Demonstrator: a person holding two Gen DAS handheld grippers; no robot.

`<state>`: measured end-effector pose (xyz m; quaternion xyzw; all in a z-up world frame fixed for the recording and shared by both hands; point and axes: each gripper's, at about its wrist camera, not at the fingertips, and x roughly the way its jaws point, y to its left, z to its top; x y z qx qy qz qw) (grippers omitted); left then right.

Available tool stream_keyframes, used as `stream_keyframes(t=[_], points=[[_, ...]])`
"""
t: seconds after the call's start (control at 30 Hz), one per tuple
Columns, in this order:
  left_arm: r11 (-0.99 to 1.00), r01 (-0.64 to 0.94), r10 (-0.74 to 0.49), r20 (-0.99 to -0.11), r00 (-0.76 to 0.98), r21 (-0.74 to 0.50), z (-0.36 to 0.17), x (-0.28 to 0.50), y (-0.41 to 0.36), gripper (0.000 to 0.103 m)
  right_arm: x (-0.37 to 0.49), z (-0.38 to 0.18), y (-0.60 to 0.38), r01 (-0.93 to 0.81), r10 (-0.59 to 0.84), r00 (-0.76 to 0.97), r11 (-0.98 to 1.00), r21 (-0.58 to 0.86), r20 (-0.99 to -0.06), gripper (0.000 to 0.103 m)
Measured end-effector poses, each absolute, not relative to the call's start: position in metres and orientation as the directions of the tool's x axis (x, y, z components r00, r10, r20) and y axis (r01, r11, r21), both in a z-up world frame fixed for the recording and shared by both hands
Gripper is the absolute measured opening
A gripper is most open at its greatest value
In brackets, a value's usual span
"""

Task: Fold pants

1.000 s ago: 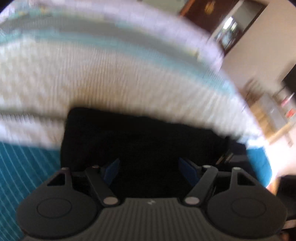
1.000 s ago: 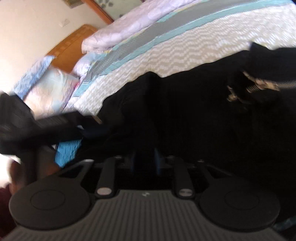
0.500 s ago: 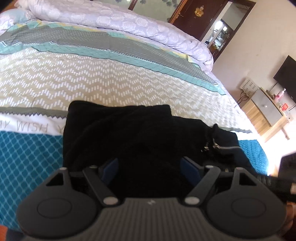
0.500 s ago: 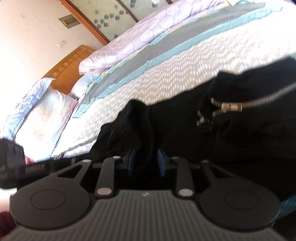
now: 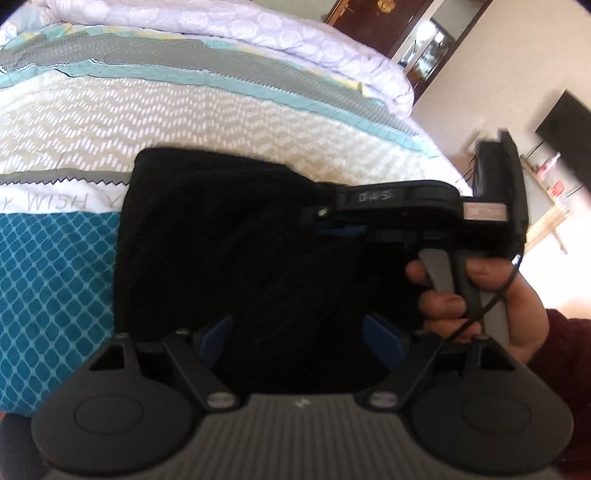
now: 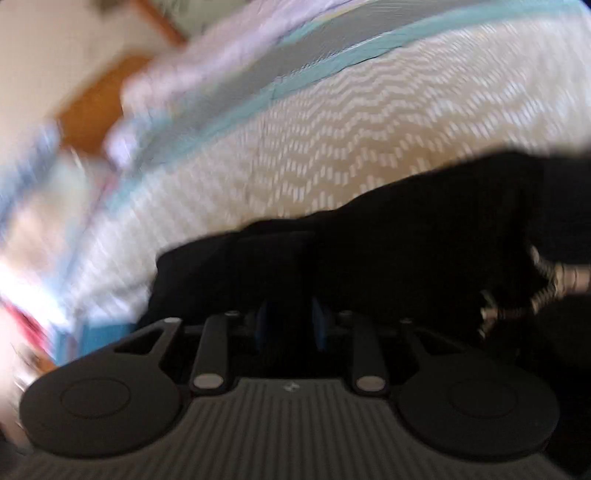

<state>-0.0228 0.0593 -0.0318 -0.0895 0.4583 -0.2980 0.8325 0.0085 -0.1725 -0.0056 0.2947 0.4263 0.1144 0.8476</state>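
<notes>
Right in front of my left gripper [image 5: 301,334] the black pants [image 5: 221,236] lay bunched on the bed; its blue pads stood wide apart with nothing between them, the cloth passing loose beneath. My right gripper [image 6: 290,323] was nearly closed, its pads pinching a ridge of the same dark cloth, though that view was smeared with motion. Just past my left fingers, my right hand [image 5: 480,295] showed wrapped around the right gripper's handle, the tool lying across the pants' right side. Farther out the pants ended on the zigzag bedspread [image 5: 184,114], and a white duvet [image 5: 258,26] lay rolled along the far edge. I judged myself midway through a fold, carrying one part over. The next move called for laying that held edge flat on the stack, then letting go without dragging it.
</notes>
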Motion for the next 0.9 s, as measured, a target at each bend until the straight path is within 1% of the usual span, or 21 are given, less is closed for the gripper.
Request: stream_keyframes(t=[0.03,0.07,0.13,0.23,0.3,0.37,0.43,0.47,0.53,0.57,0.7,0.9], points=[[0.807,0.418,-0.577,-0.709,0.405,-0.417,-0.030,-0.023,0.058,0.079,0.004,-0.002,-0.178,0.079,0.440,0.611,0.793,0.604,-0.658,0.027],[0.804,0.424,-0.580,-0.705,0.407,-0.417,-0.028,-0.024,0.058,0.080,-0.002,0.004,-0.181,0.089,0.416,0.624,0.803,0.590,-0.661,0.035],[0.795,0.423,-0.596,-0.690,0.410,-0.435,-0.024,-0.023,0.062,0.080,-0.020,0.015,-0.188,0.054,0.402,0.658,0.818,0.572,-0.637,0.036],[0.764,0.393,-0.644,-0.636,0.425,-0.511,-0.016,-0.022,0.077,0.080,-0.053,0.021,-0.200,0.013,0.435,0.684,0.795,0.606,-0.585,0.036],[0.743,0.363,-0.668,-0.605,0.433,-0.562,-0.013,-0.018,0.085,0.080,-0.069,0.019,-0.201,-0.004,0.452,0.688,0.785,0.620,-0.567,0.037],[0.728,0.340,-0.683,-0.591,0.429,-0.595,-0.016,-0.014,0.089,0.081,-0.079,0.015,-0.201,-0.010,0.473,0.684,0.768,0.641,-0.556,0.037],[0.751,0.312,-0.658,-0.629,0.414,-0.582,-0.025,-0.010,0.087,0.080,-0.080,0.005,-0.199,-0.006,0.498,0.665,0.748,0.663,-0.556,0.037],[0.768,0.295,-0.639,-0.655,0.402,-0.568,-0.032,-0.007,0.084,0.080,-0.079,0.001,-0.197,0.012,0.501,0.649,0.746,0.666,-0.573,0.037],[0.785,0.286,-0.619,-0.677,0.399,-0.549,-0.038,-0.008,0.078,0.080,-0.074,-0.011,-0.194,0.073,0.485,0.595,0.761,0.645,-0.640,0.034],[0.792,0.289,-0.610,-0.681,0.405,-0.538,-0.038,-0.009,0.076,0.080,-0.071,-0.012,-0.193,0.078,0.480,0.603,0.760,0.645,-0.637,0.033],[0.813,0.312,-0.582,-0.698,0.418,-0.491,-0.039,-0.013,0.069,0.081,-0.065,-0.009,-0.189,0.072,0.474,0.598,0.771,0.633,-0.646,0.034],[0.811,0.315,-0.585,-0.694,0.420,-0.493,-0.039,-0.014,0.069,0.083,-0.072,-0.014,-0.194,0.078,0.482,0.604,0.757,0.649,-0.635,0.034]])
